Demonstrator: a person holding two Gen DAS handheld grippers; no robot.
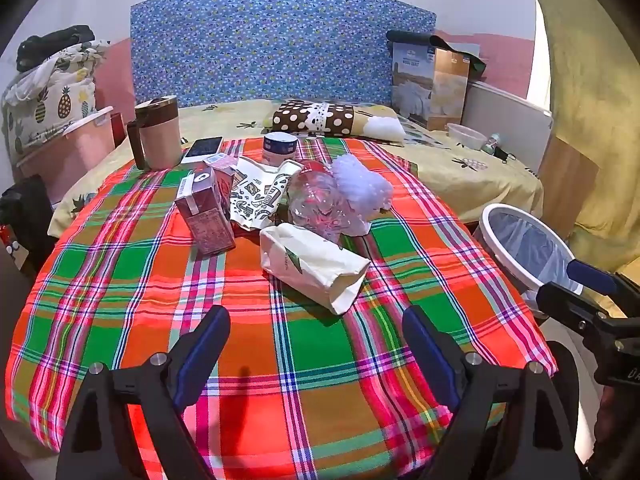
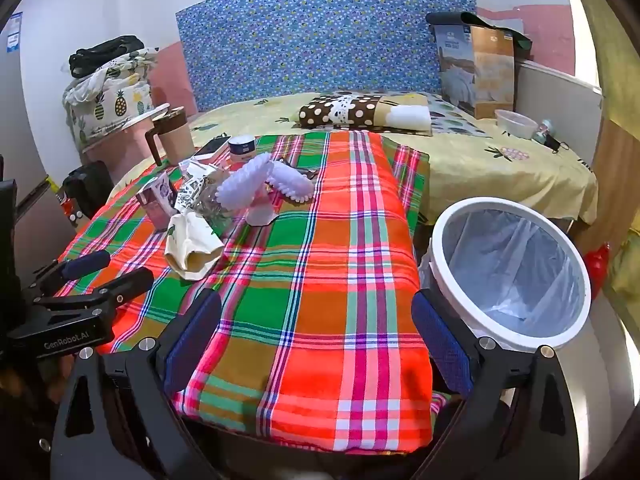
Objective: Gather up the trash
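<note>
None of the trash is collected yet: cream paper bag [image 1: 316,266], drink carton [image 1: 206,216] and crumpled plastic [image 1: 320,204] sit on the plaid cloth [image 1: 280,360]; lined bin [image 2: 510,268] looks empty. Left gripper [image 1: 316,344] and right gripper [image 2: 316,340] gape wide, holding nothing.

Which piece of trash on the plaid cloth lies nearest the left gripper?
The crumpled cream paper bag, lying on its side ahead of the left gripper; the upright pink drink carton and crushed clear plastic bottle sit farther back.
</note>
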